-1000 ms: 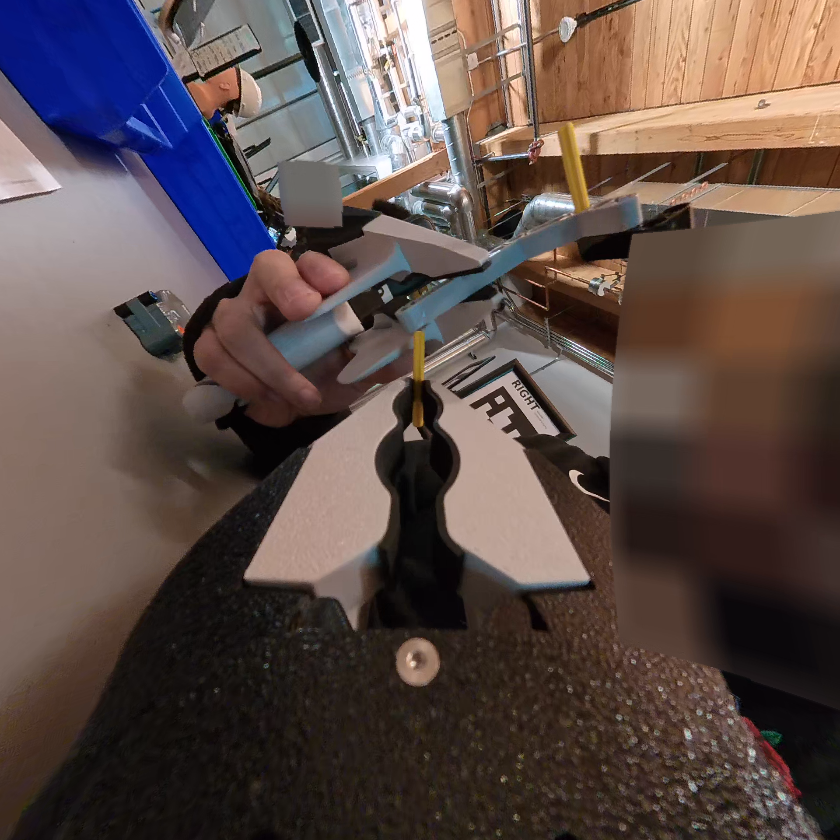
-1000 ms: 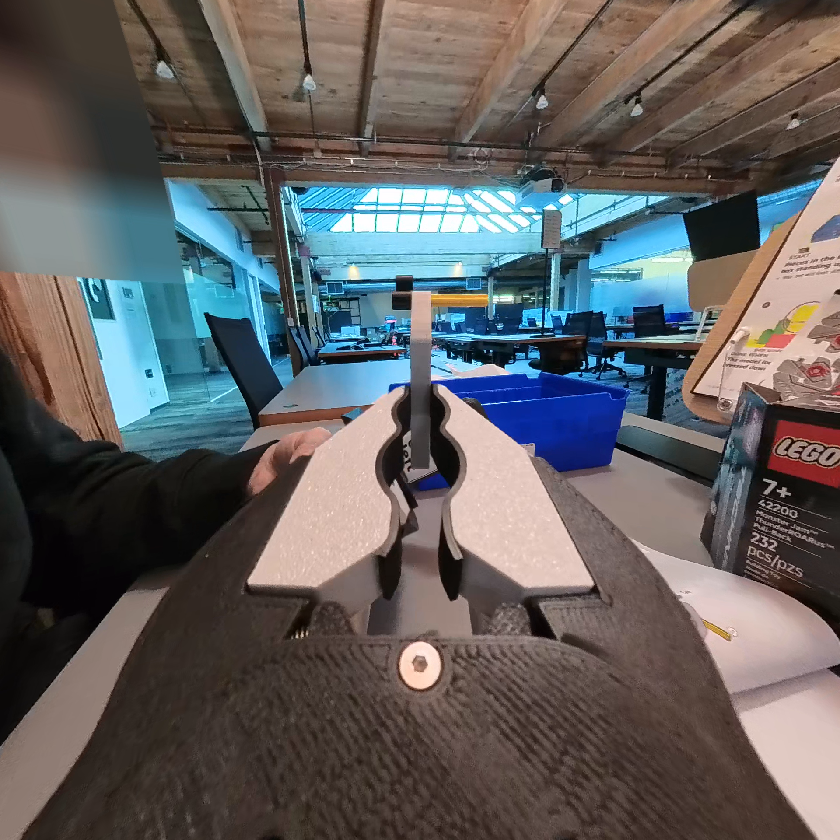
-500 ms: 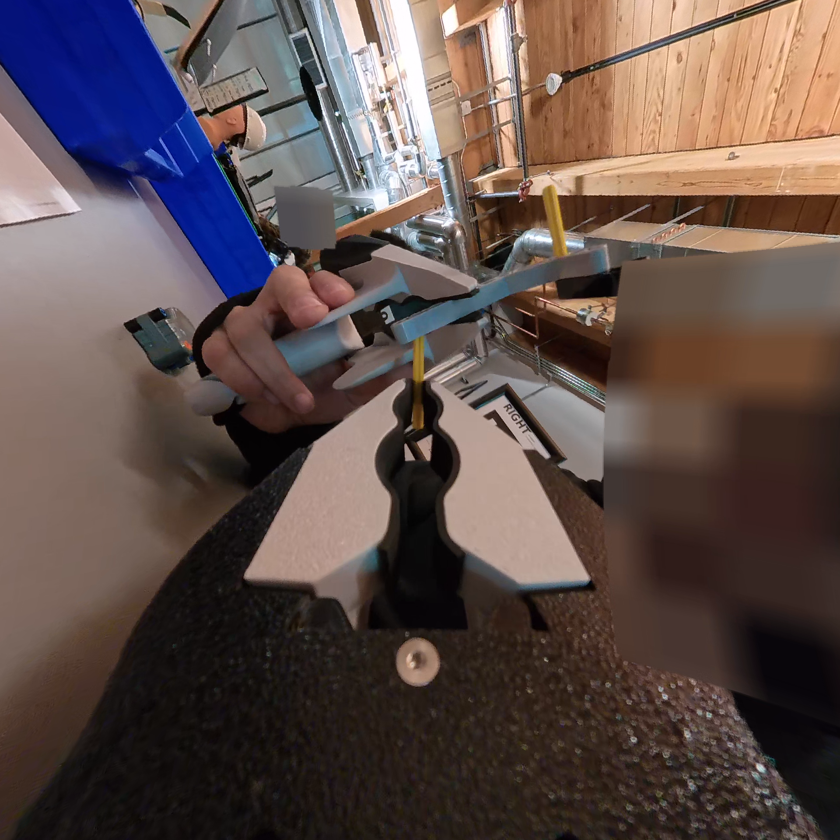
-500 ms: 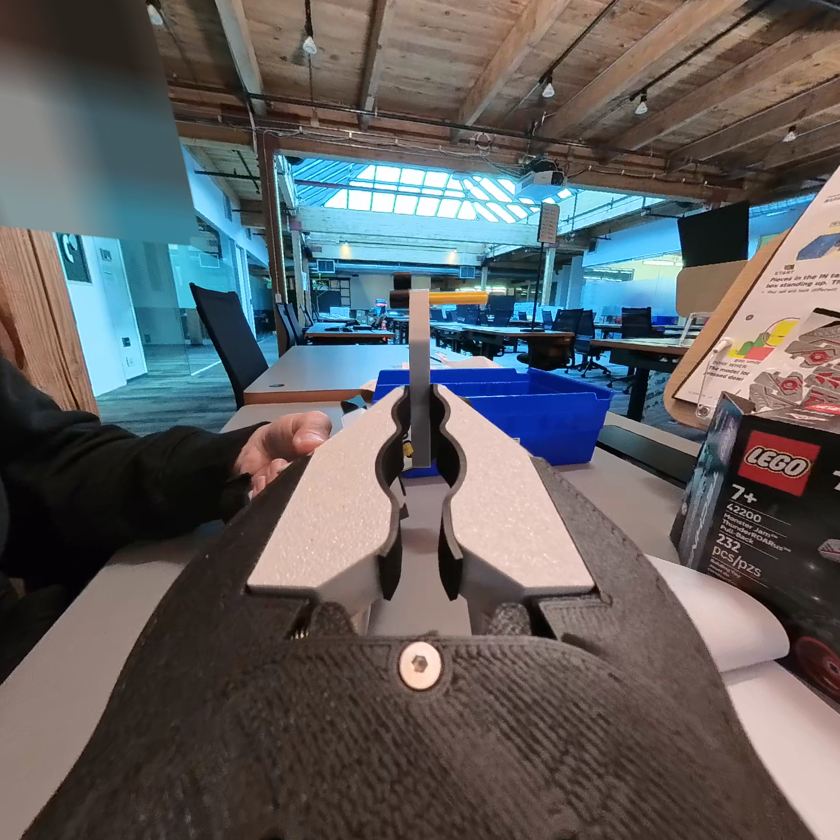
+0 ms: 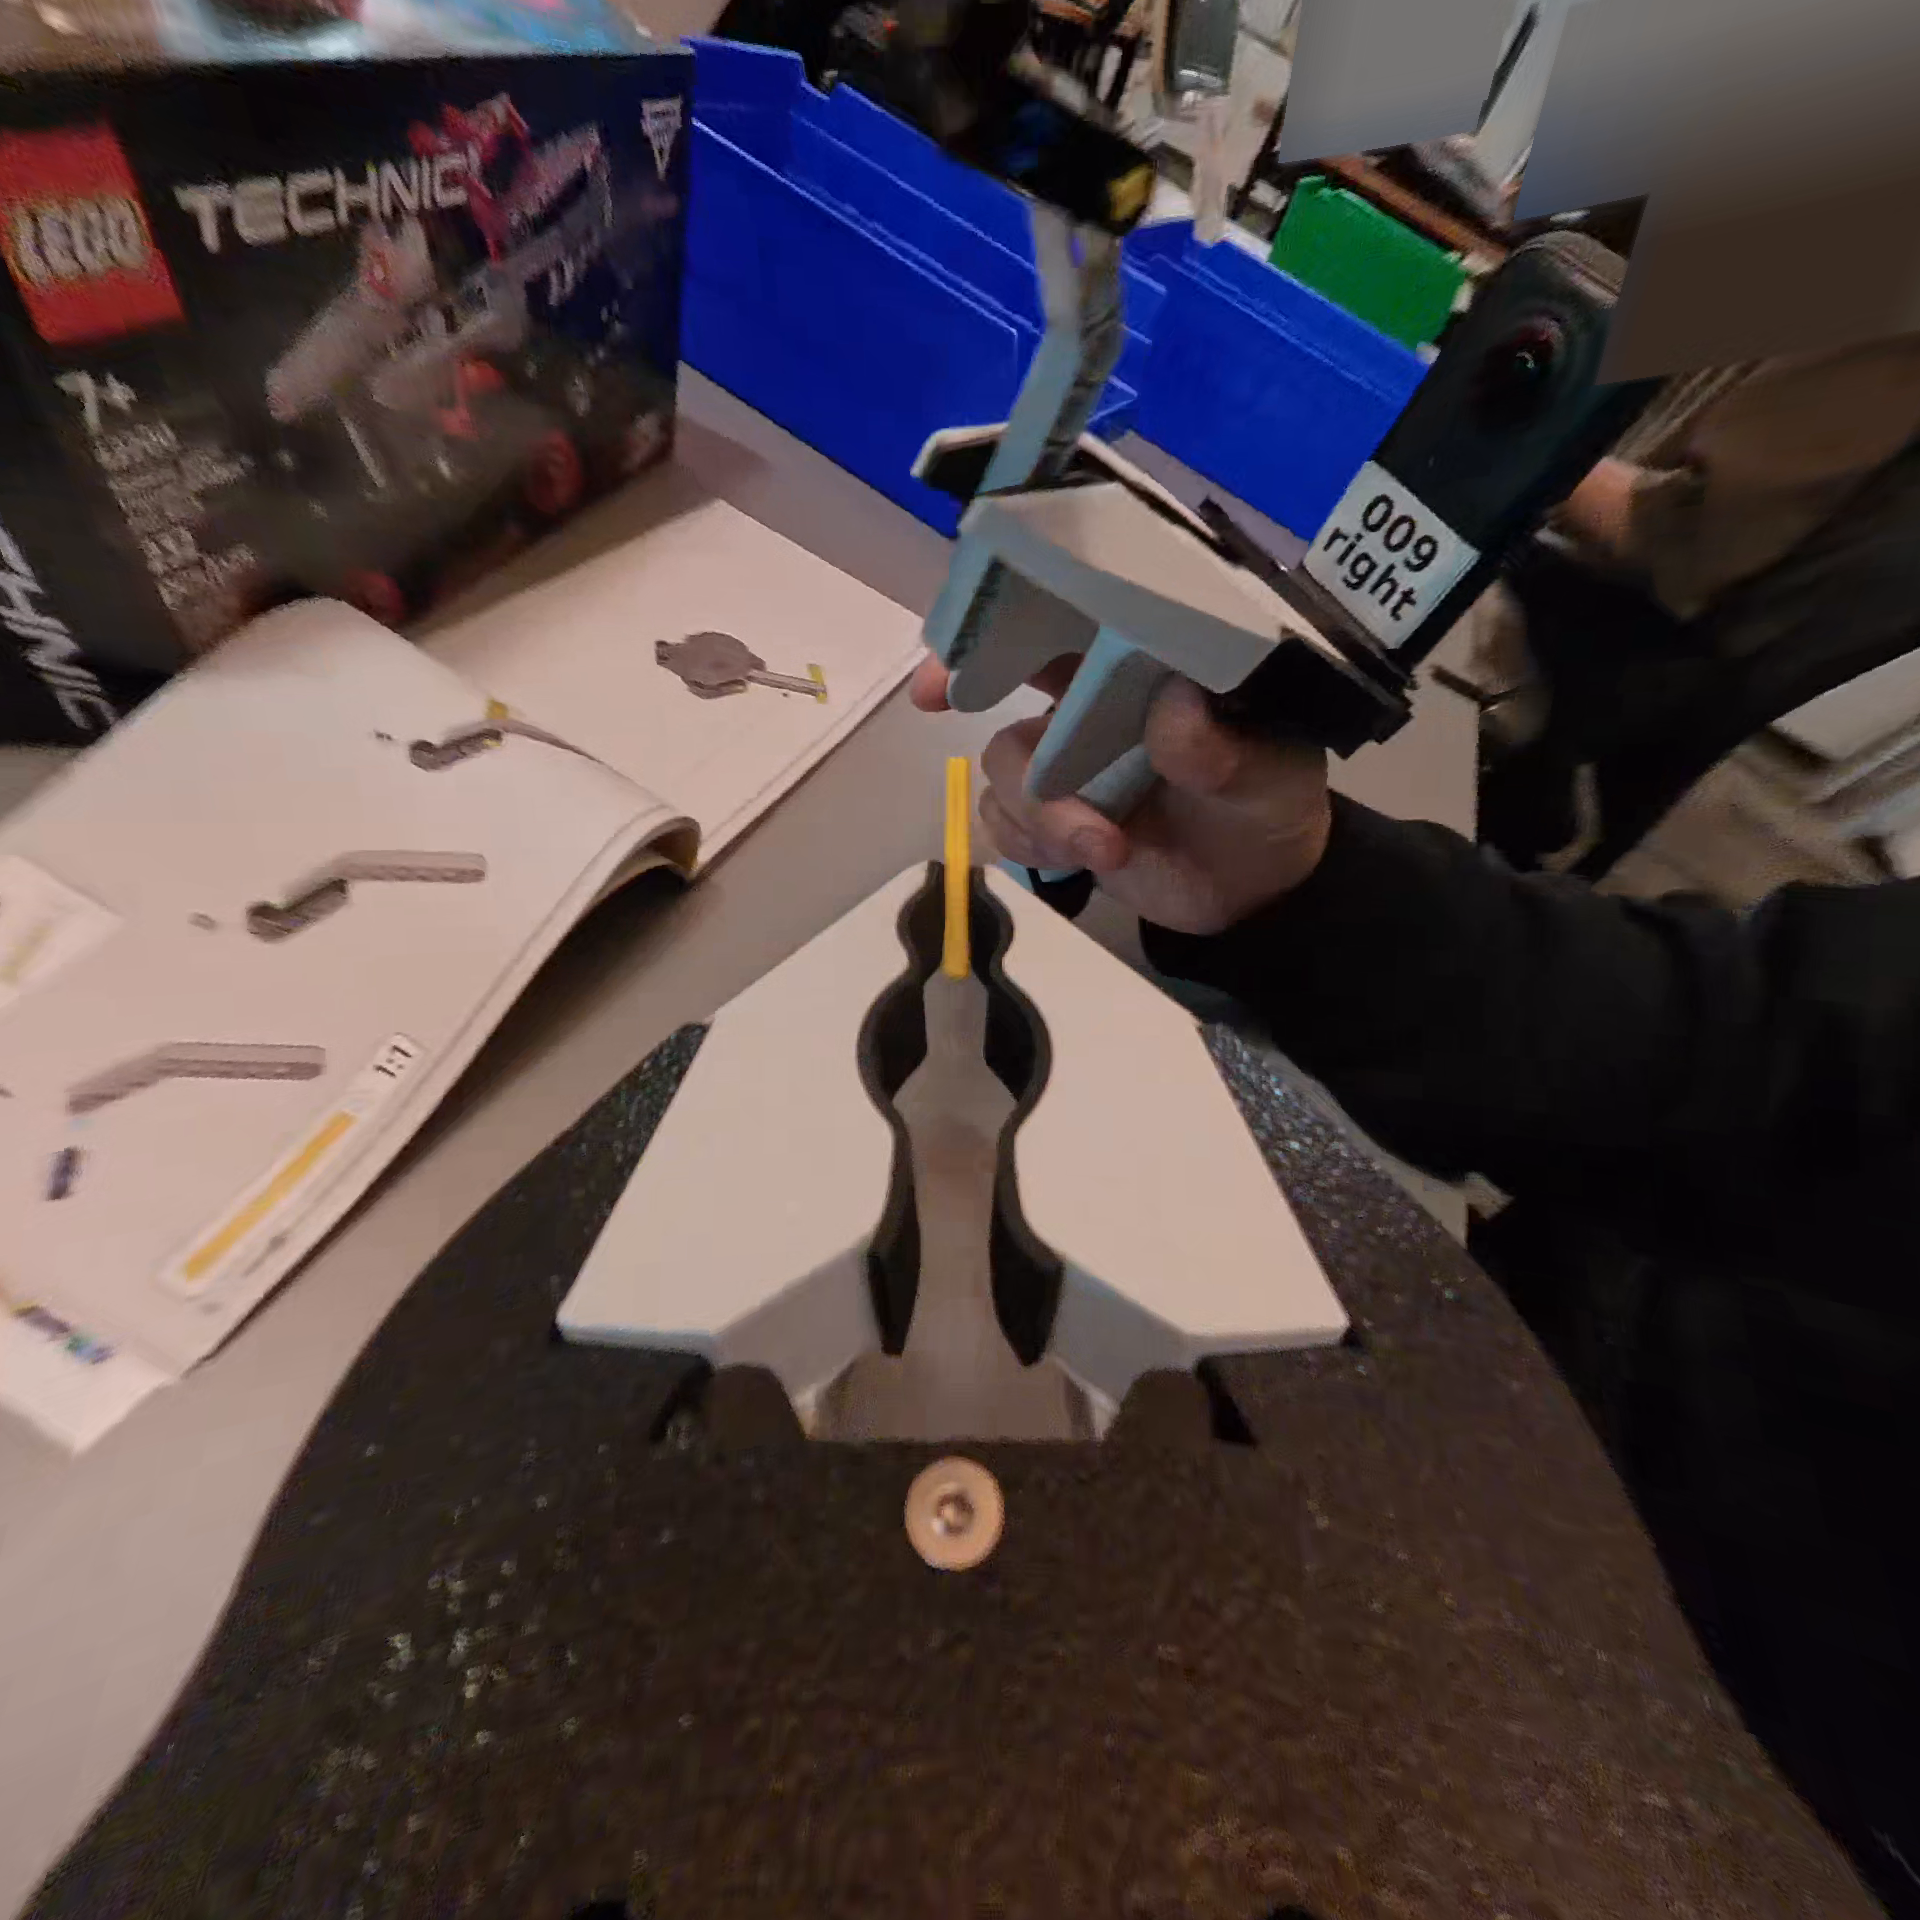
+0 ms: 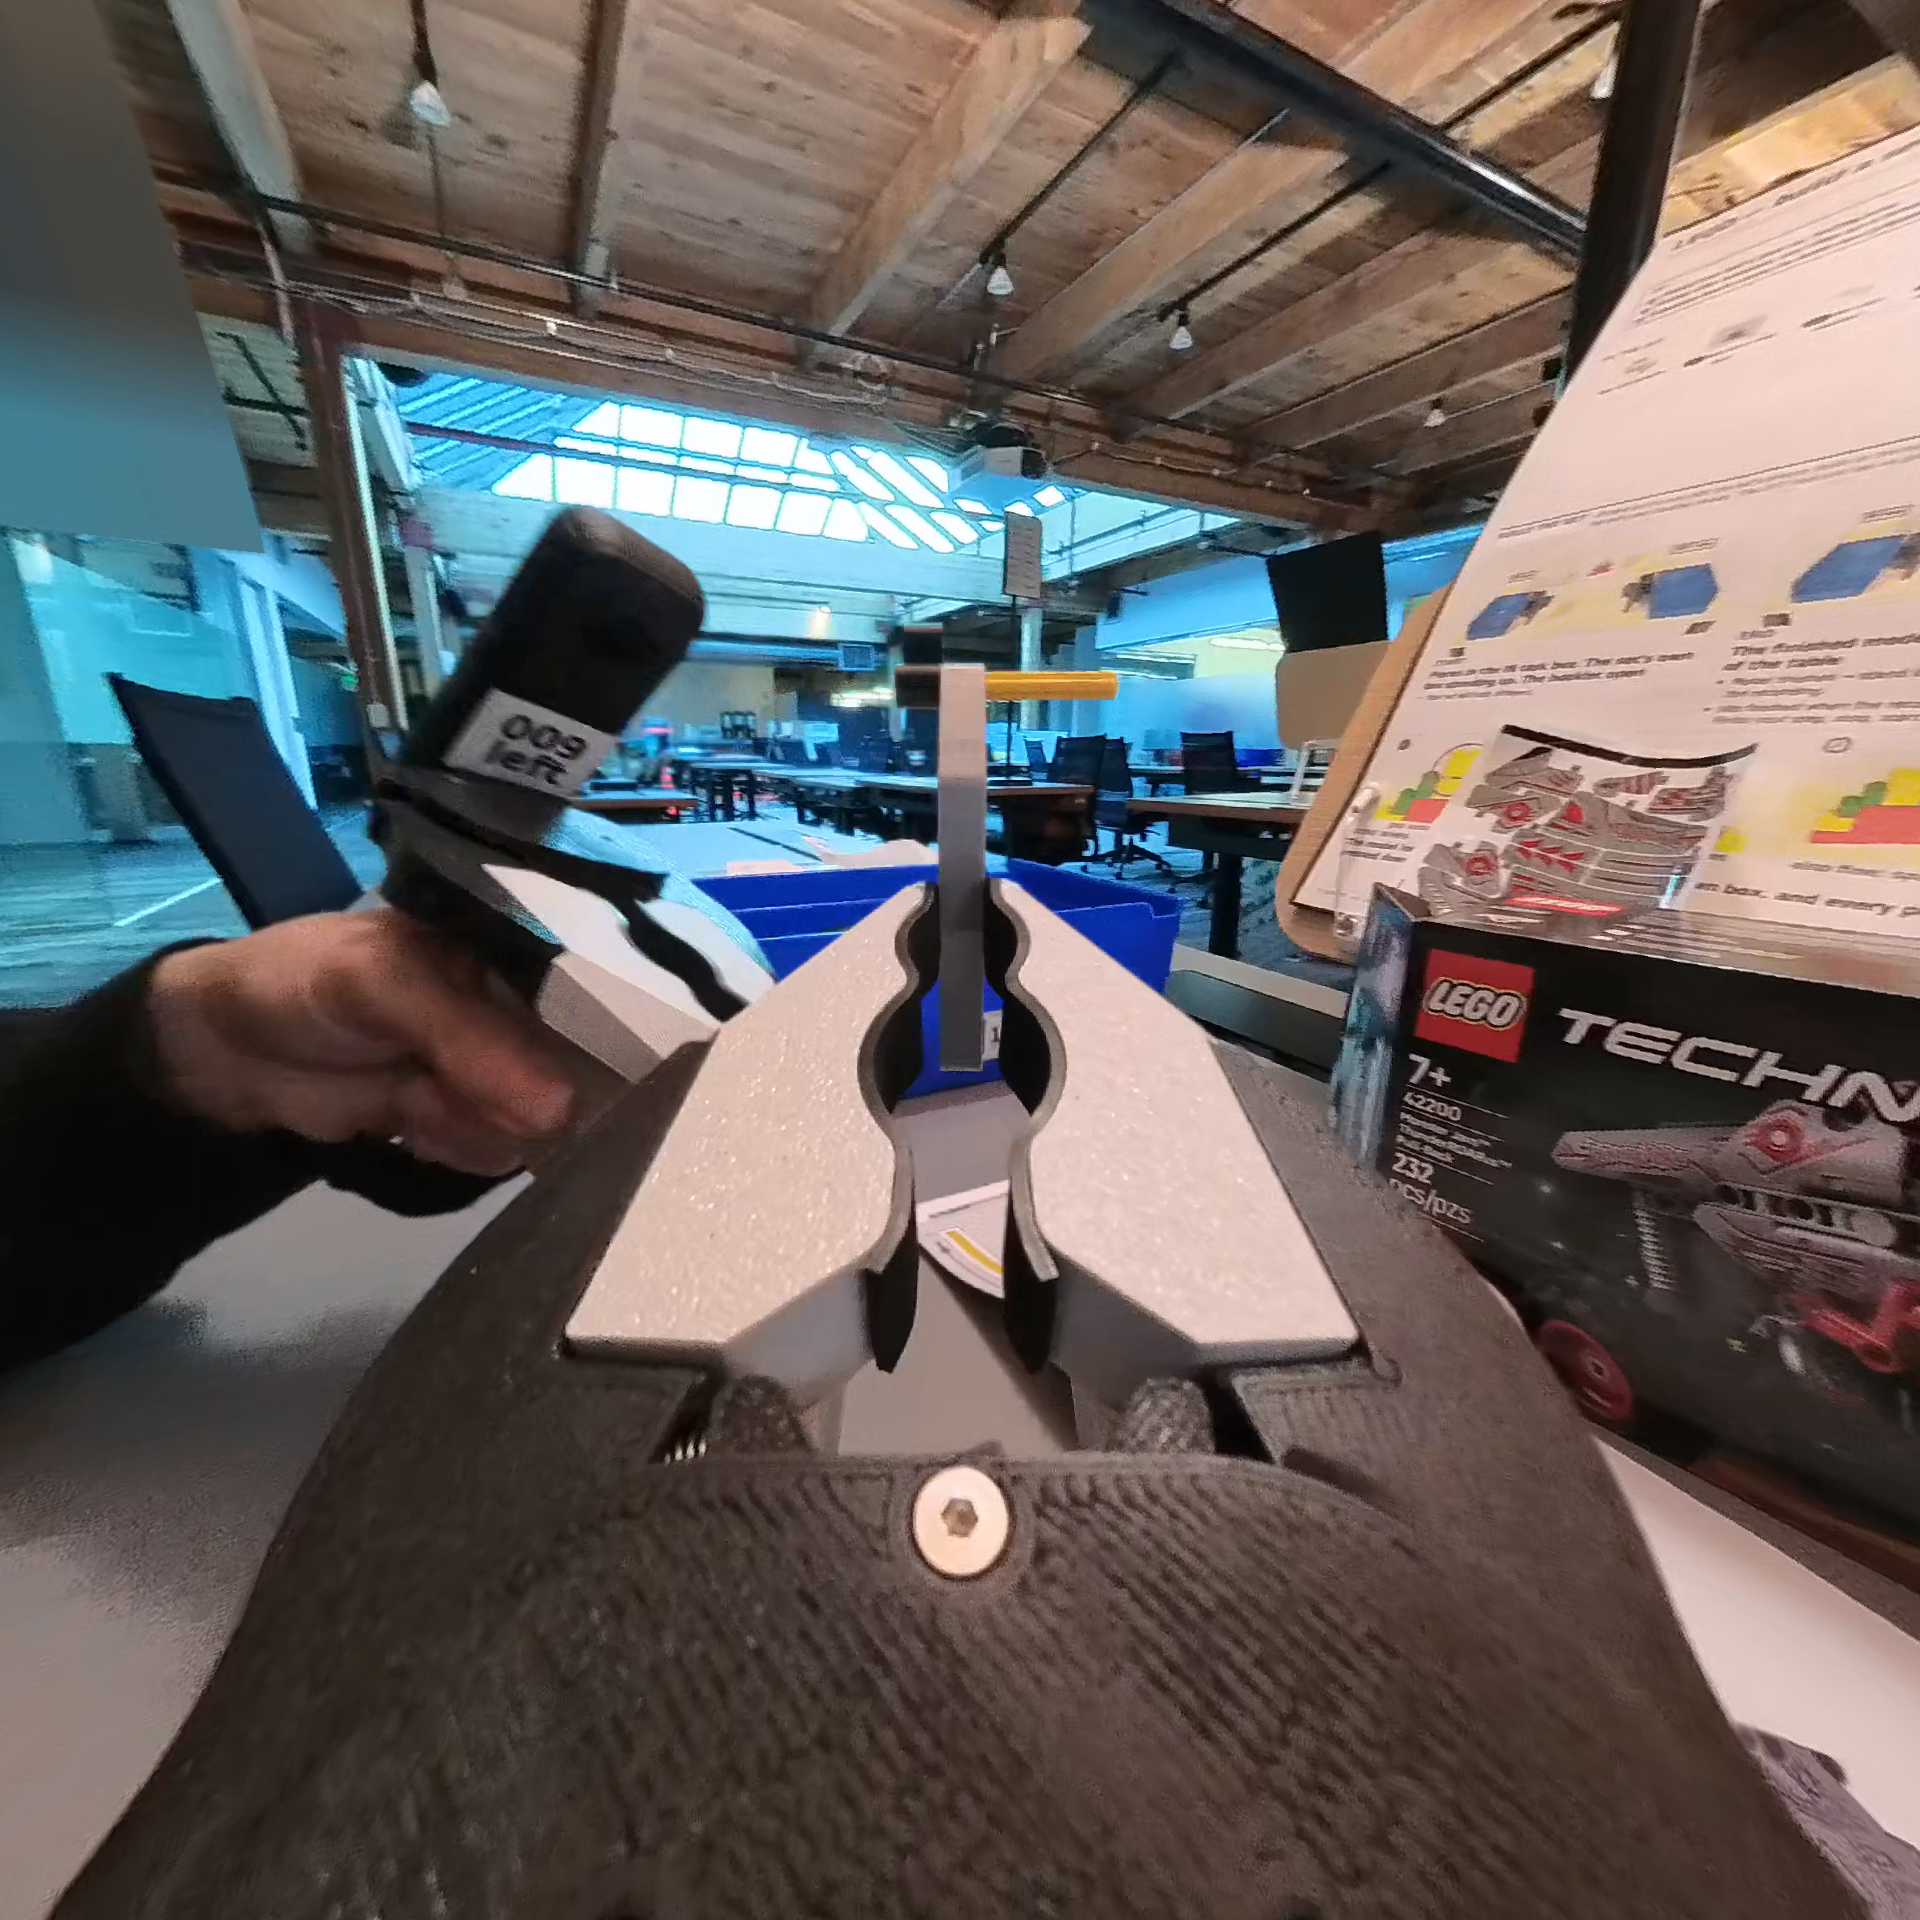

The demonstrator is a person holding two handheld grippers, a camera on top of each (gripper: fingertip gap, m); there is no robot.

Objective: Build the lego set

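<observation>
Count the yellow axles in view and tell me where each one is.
2: one yellow axle pinched in the left gripper; another sticking sideways from the top of the grey beam held by the right gripper. More may be hidden.

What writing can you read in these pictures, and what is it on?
I do not quote writing; these bear it.
Lego set box: printed front.
Instruction booklet: small, blurred marks.
White sticker on right gripper.
Second white sticker on left gripper.
Propped poster: mostly blurred.

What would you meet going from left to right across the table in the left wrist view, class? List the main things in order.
Lego box → open instruction booklet → yellow axle held in the left claw → hand holding the right claw.
</observation>
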